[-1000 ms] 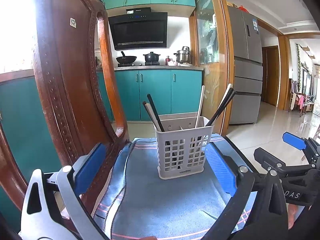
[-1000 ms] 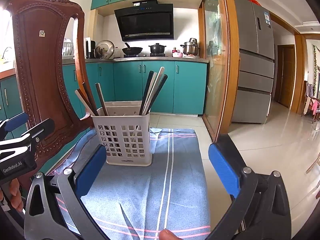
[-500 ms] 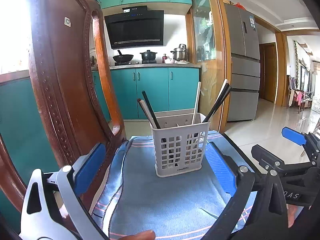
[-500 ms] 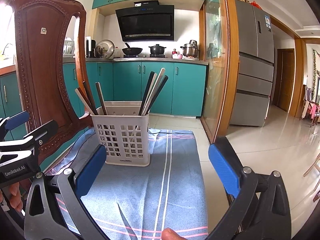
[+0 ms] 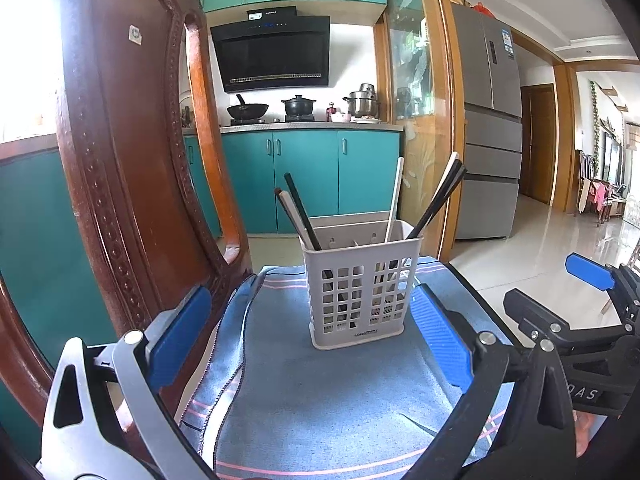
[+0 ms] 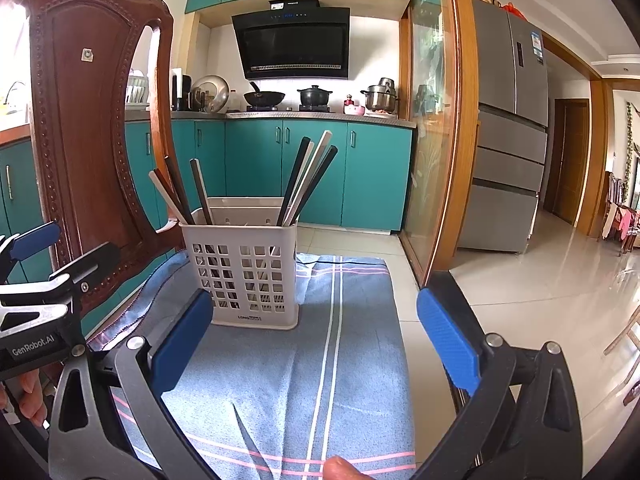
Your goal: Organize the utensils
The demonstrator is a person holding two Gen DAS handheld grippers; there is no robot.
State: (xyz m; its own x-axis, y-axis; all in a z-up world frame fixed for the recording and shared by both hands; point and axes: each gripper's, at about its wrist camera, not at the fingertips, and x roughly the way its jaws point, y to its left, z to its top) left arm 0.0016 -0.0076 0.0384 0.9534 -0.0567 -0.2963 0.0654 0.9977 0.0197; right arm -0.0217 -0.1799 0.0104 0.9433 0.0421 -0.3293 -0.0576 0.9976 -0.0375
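A white slotted utensil holder (image 5: 362,284) stands upright on a blue cloth (image 5: 320,400). It also shows in the right wrist view (image 6: 240,272). Several black and white chopsticks (image 6: 308,176) stand in it, leaning left and right. My left gripper (image 5: 312,336) is open and empty, just in front of the holder. My right gripper (image 6: 316,340) is open and empty, in front of the holder and to its right. The right gripper also shows at the right of the left wrist view (image 5: 560,312). The left gripper shows at the left of the right wrist view (image 6: 40,276).
A carved wooden chair back (image 5: 120,160) rises close on the left of the cloth. The cloth (image 6: 340,360) ends at a drop to the tiled floor (image 6: 540,300) on the right. Teal kitchen cabinets (image 6: 312,176) and a fridge (image 6: 508,140) stand far behind.
Both views have shifted slightly; the holder sits a little lower and nearer in the frames. Both grippers stay open and empty.
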